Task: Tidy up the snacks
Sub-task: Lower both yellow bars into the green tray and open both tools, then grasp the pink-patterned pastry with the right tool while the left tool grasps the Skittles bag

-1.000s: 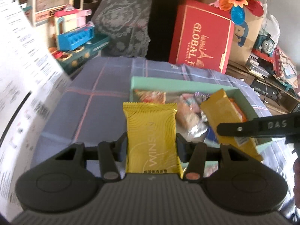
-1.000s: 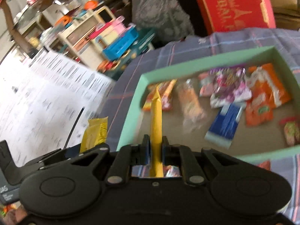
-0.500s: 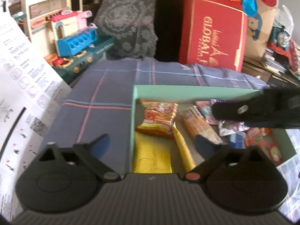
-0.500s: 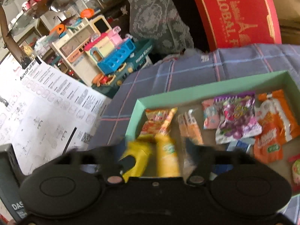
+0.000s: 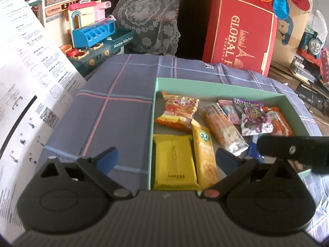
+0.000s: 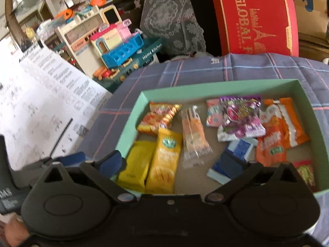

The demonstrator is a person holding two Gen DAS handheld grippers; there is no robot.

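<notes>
Snacks (image 5: 218,123) | inside green box (image 5: 216,85) | two yellow packets (image 5: 173,160) side by side

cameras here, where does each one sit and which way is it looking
Left wrist: rides the left gripper, angled down at the green box's left end; its open fingers and the right gripper's finger show.
Right wrist: rides the right gripper, angled down over the whole green box; its open fingers show.
Shared: the box, both yellow packets, the red gift box, the toy kitchen.
</notes>
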